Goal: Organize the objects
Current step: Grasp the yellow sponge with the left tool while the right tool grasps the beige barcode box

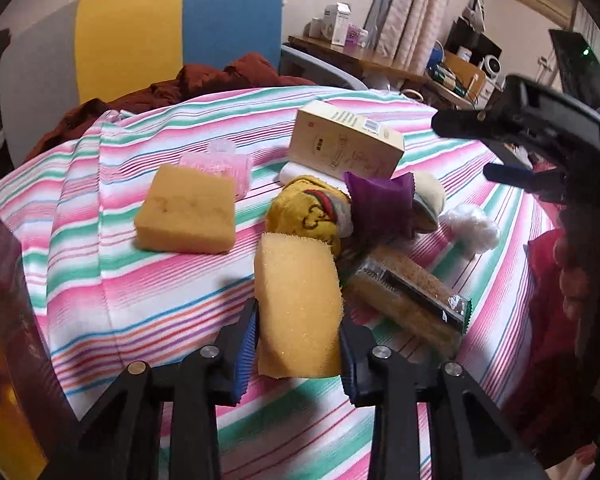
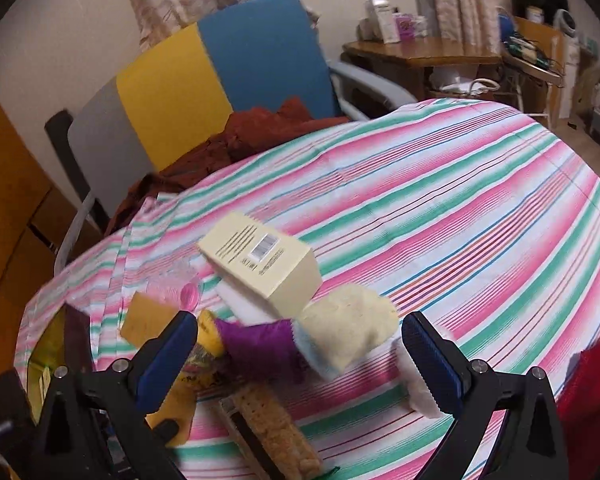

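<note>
The left gripper (image 1: 298,344) has its jaws clamped on a yellow sponge (image 1: 298,304) just above the striped tabletop (image 1: 140,300). The right gripper (image 2: 300,348) hovers, jaws wide, over the purple packet (image 2: 260,344) and cream box (image 2: 260,260) beyond.

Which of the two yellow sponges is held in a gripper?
The nearer sponge, clamped upright by the left gripper; the other sponge lies flat on the striped cloth.

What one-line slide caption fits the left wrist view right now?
Left gripper clamps a yellow sponge above the striped tablecloth, beside a cluttered pile.
</note>
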A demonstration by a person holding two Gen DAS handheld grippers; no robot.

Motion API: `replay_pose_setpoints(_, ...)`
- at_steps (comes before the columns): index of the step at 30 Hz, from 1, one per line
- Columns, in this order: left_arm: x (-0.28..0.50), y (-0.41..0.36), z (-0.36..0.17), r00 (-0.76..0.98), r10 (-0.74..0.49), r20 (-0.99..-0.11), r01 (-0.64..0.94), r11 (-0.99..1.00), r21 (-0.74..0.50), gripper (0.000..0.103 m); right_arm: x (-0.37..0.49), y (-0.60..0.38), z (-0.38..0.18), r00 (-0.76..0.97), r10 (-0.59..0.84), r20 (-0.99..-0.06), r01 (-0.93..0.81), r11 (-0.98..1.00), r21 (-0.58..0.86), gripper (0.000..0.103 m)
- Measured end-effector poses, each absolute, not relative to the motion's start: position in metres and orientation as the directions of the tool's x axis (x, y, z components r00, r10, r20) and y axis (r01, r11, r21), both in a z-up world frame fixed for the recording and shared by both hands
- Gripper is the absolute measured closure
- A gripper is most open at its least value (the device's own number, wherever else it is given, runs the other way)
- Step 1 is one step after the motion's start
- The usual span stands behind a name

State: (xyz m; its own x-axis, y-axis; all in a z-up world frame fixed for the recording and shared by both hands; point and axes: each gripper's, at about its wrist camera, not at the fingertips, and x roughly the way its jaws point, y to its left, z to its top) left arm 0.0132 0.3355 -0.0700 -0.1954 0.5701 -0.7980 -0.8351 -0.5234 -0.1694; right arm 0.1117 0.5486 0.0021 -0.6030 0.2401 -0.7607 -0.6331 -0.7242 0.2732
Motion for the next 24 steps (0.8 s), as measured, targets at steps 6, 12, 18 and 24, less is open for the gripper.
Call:
replay_pose_setpoints(6, 0.019, 0.317, -0.063, -0.199, 0.585, -0.786, -0.835, -0.521, -0.176, 0.068, 0.051, 0.536, 0.011, -0.557, 0.237, -0.796, -0.431, -0.902, 0.033, 0.000)
replay_pose_setpoints(12, 0.024, 0.300, -0.049, -0.203, 0.616, -0.762, -0.829, -0.521, -0.201, 0.068, -0.009, 0.542, -0.012, -0.438, 0.247, -0.864, -0.267, -0.954, -0.136, 0.000)
replay_pose_setpoints(18, 0.029, 0.286, -0.038, -0.211, 0.633, -0.744, -0.827, -0.521, -0.209, 0.068, -0.016, 0.551, -0.039, -0.385, 0.205, -0.900, -0.264, -0.959, -0.105, 0.041)
replay_pose_setpoints(24, 0.033, 0.272, -0.030, -0.232, 0.642, -0.731, -0.818, -0.535, -0.210, 0.068, 0.001, 0.559, -0.025, -0.446, 0.224, -0.866, -0.359, -0.932, -0.057, 0.053)
